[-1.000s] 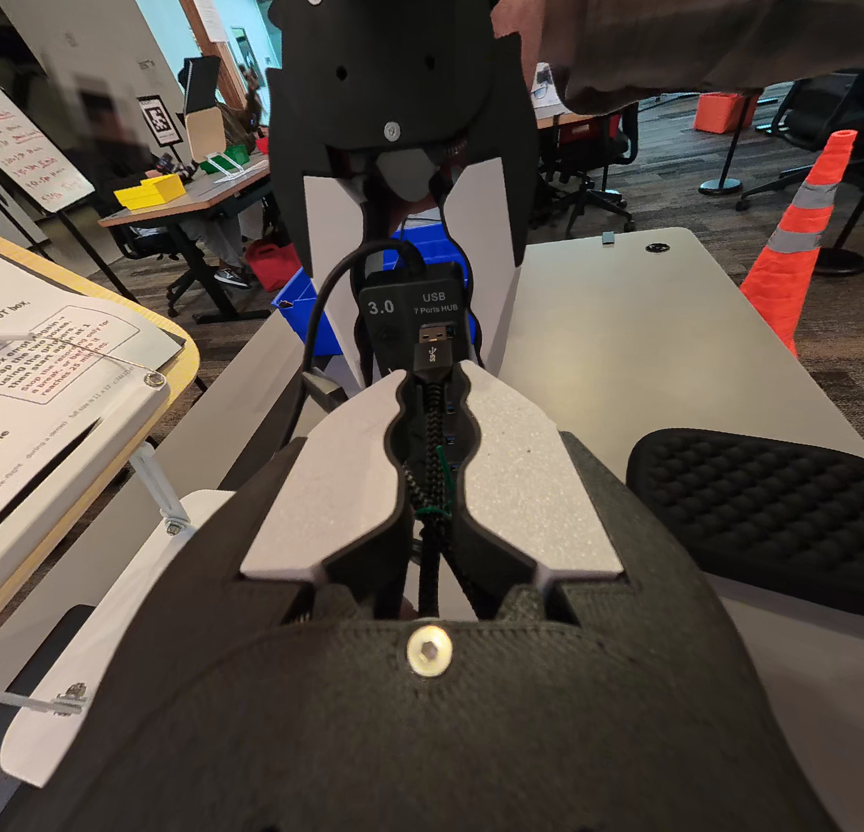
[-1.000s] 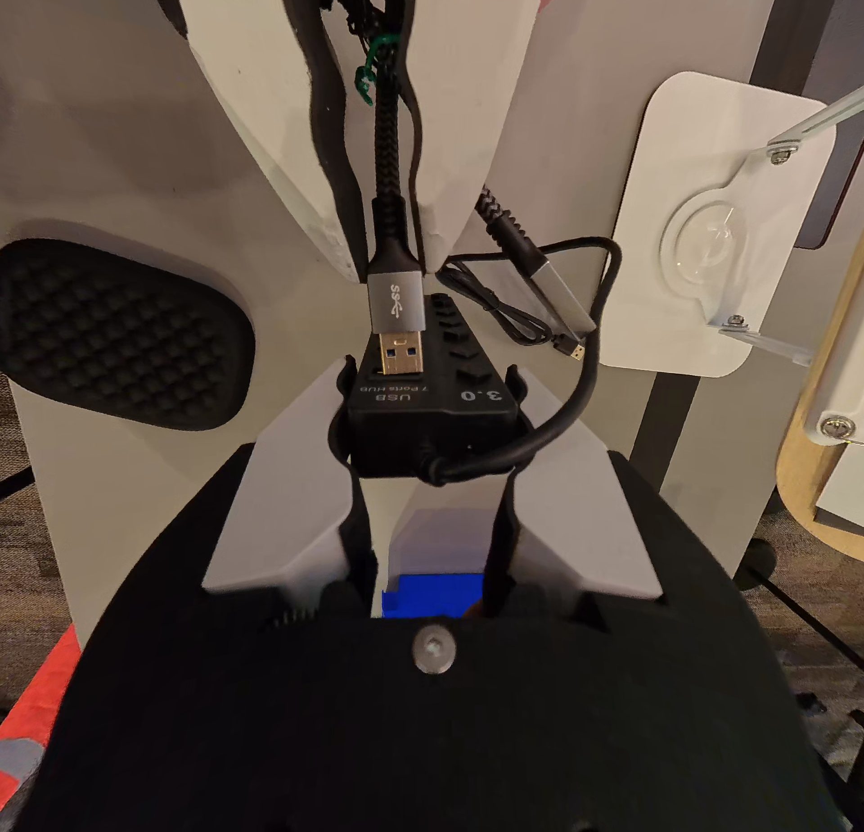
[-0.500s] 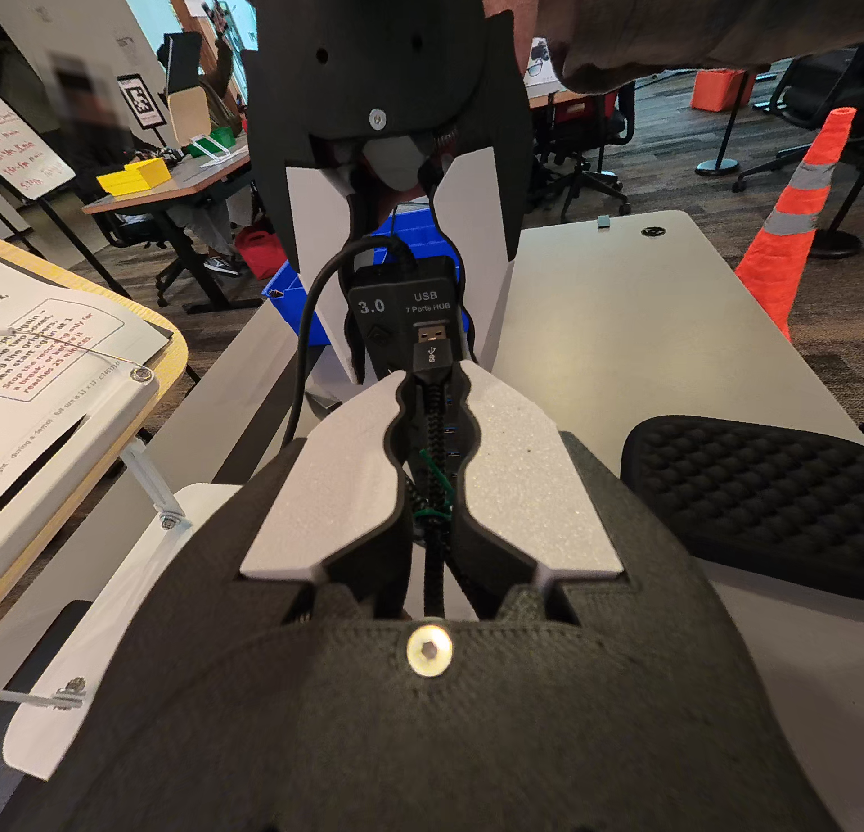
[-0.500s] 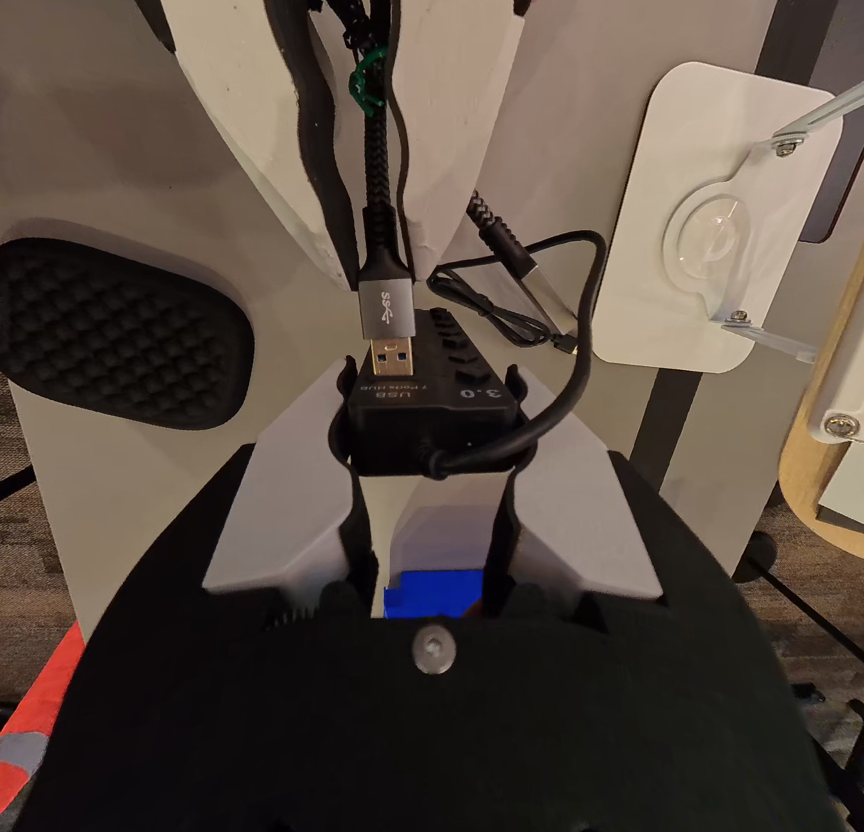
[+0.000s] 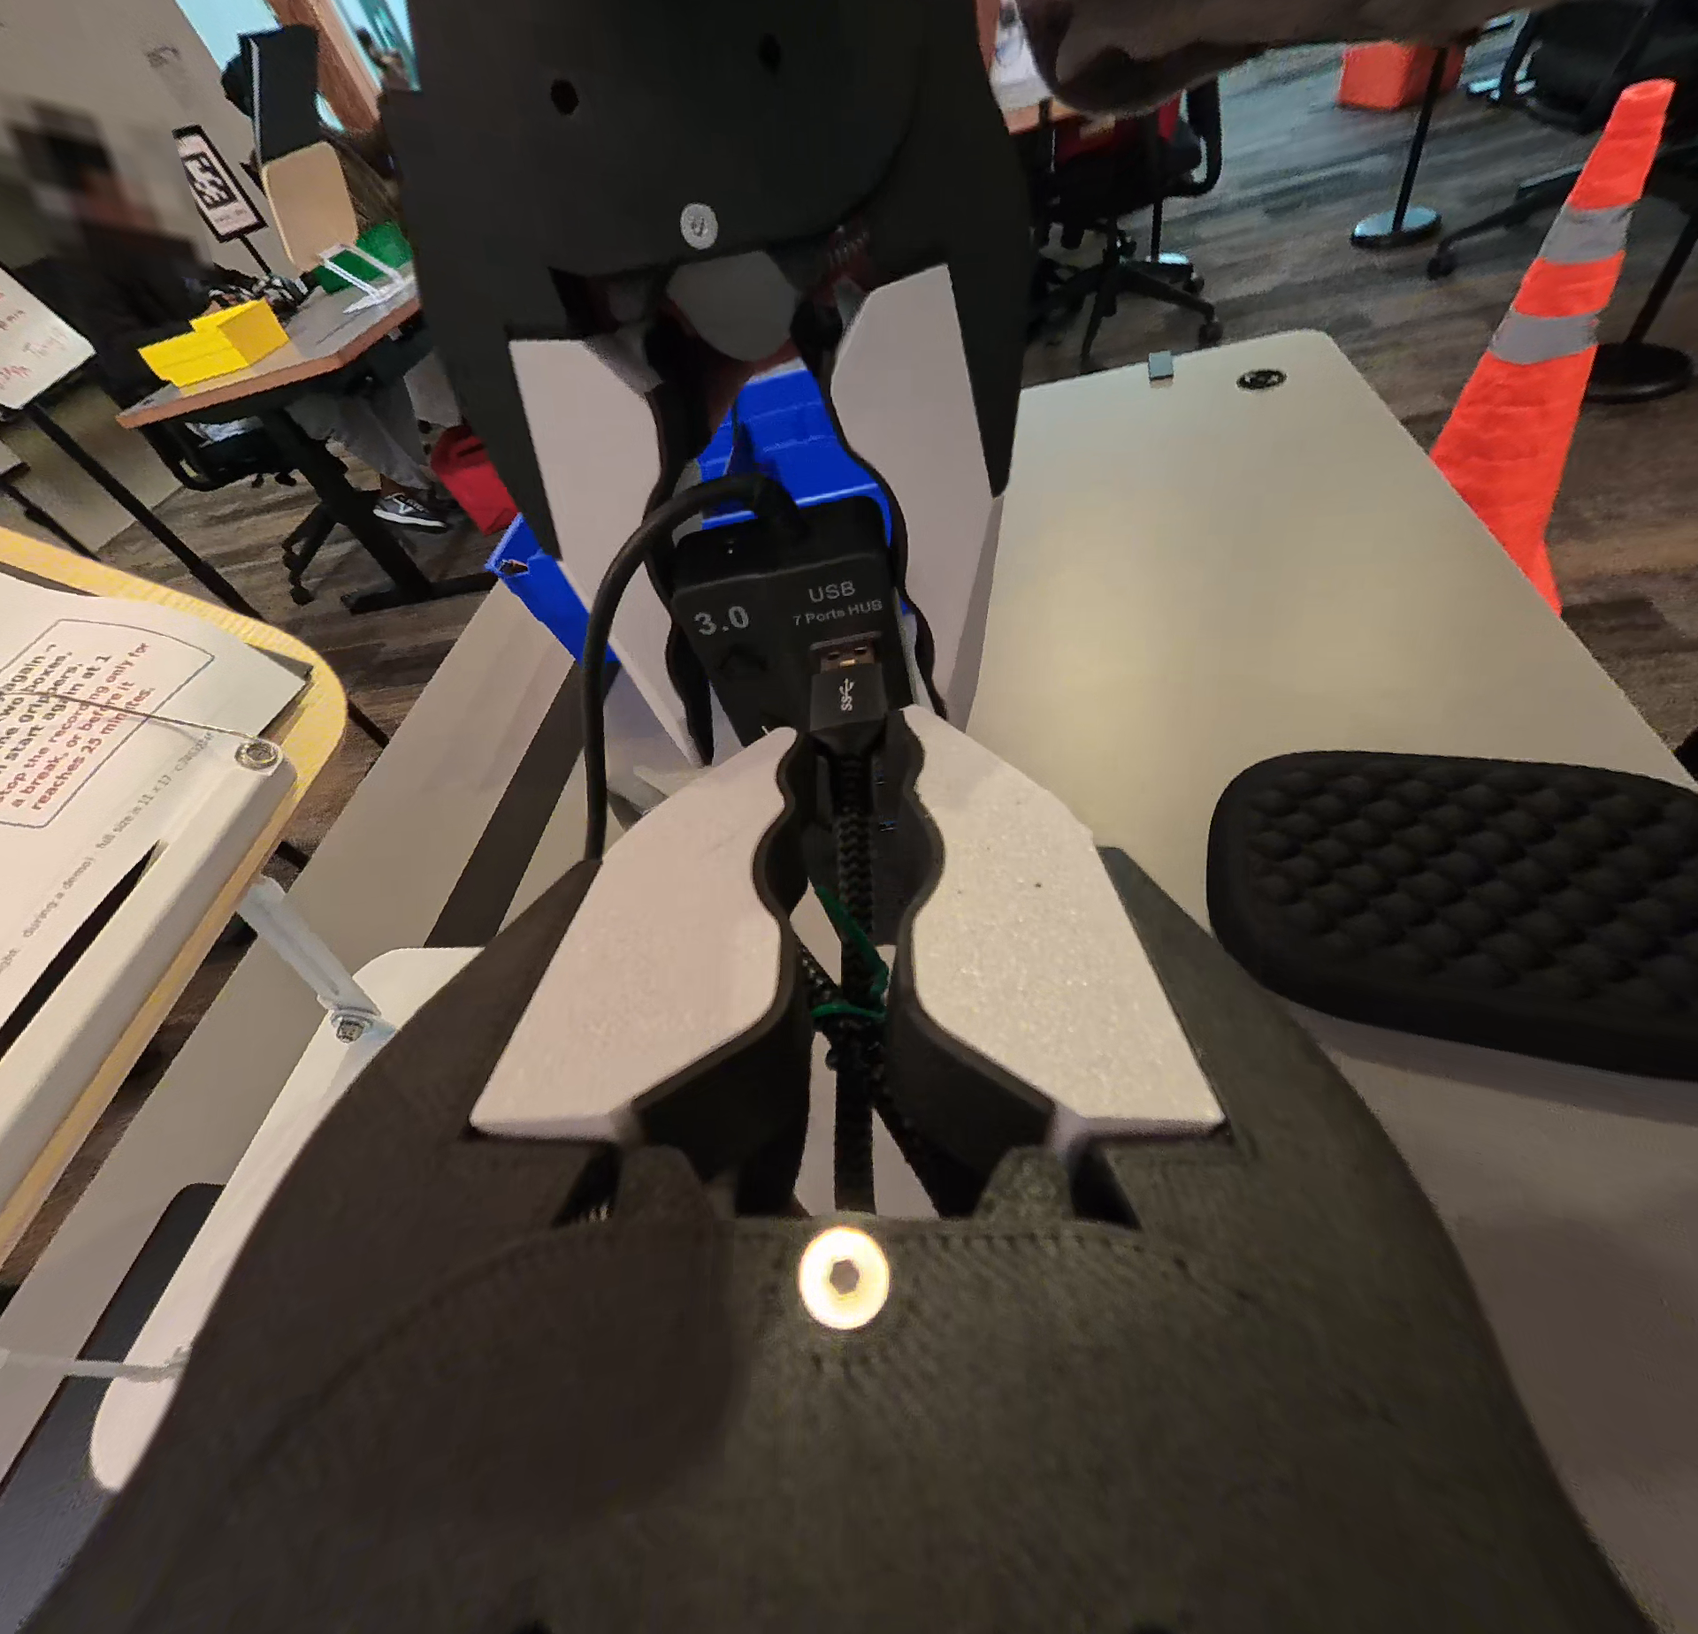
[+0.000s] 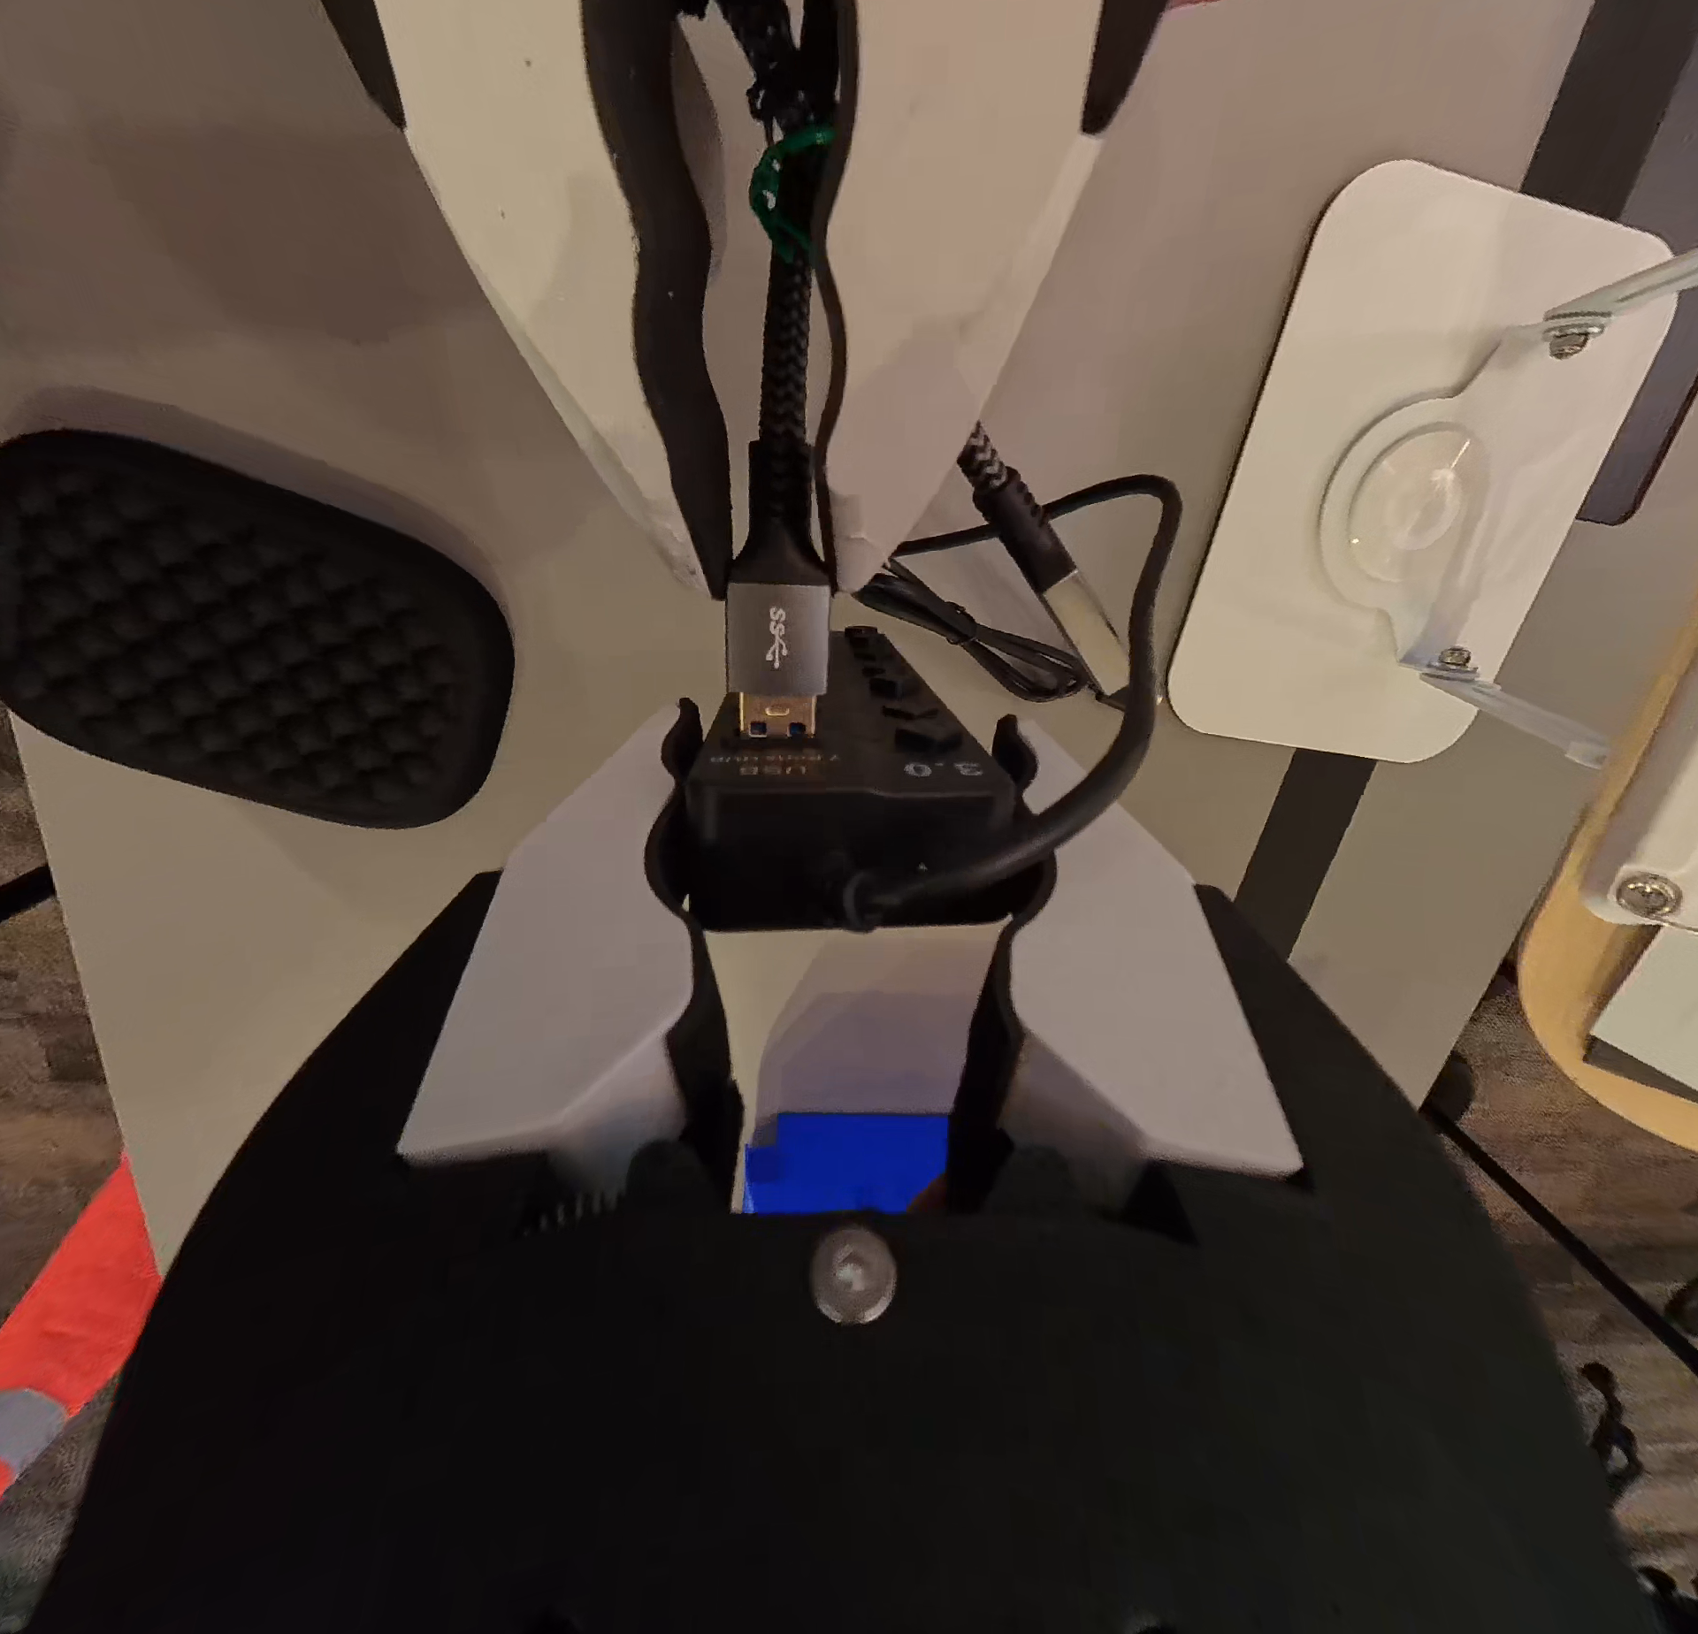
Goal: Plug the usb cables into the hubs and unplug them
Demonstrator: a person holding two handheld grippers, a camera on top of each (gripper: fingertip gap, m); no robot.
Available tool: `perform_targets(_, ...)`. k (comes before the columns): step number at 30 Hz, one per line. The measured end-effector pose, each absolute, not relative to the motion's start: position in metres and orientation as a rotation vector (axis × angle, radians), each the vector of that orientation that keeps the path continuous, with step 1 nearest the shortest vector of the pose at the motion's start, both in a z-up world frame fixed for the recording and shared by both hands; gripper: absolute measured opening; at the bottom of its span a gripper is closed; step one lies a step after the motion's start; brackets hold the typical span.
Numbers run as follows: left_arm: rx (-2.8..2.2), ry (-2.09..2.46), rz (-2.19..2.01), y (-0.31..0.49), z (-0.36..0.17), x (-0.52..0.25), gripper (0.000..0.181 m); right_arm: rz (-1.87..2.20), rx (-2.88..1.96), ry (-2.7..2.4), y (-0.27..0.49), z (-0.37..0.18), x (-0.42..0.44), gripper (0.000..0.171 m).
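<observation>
My left gripper (image 5: 850, 745) is shut on a black braided USB cable (image 5: 854, 864) with a green tie. Its grey plug (image 5: 847, 685) points at the black USB hub (image 5: 781, 616). My right gripper (image 6: 845, 763) is shut on that hub (image 6: 845, 809) and holds it above the table, facing the left gripper (image 6: 772, 570). In the right wrist view the plug (image 6: 776, 648) hovers just over the hub's top face, its metal tip (image 6: 776, 717) bare and in no port. The hub's own black cord (image 6: 1135, 671) loops off to the side.
A black textured pad (image 5: 1461, 901) lies on the grey table (image 5: 1240, 579). A white stand base (image 6: 1406, 460) and a second braided cable's plug (image 6: 1084, 616) sit on the table. A blue bin (image 5: 790, 451), an orange cone (image 5: 1562, 304) and a sheet on a yellow-edged board (image 5: 138, 745) surround it. One gripper's finger ends stand about 5 cm off the other's.
The two grippers have come closer together. The plug has moved nearer to the hub's top face and tilted a little. Both grips are unchanged.
</observation>
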State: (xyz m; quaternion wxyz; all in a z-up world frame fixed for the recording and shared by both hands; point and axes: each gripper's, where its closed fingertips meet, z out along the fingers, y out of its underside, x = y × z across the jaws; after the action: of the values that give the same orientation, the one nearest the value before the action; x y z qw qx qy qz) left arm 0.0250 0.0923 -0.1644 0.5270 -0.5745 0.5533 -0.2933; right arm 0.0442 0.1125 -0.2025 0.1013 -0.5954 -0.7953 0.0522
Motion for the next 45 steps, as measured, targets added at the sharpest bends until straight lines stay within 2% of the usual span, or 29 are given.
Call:
perform_targets(27, -1.220, 1.197, -0.781, 0.086, -0.138, 0.028, 0.014, 0.410, -1.712, -2.164, 0.102, -0.172, 0.029, 0.061)
perform_targets(40, -1.233, 1.193, -0.784, 0.089, -0.146, 0.033, 0.015, 0.330, -1.694, -2.176, 0.105, -0.176, 0.033, 0.061)
perform_targets(45, -1.179, 1.194, -0.784, 0.087, -0.131, 0.022, 0.019, 0.349, -1.695, -2.122, 0.106, -0.176, 0.034, 0.062)
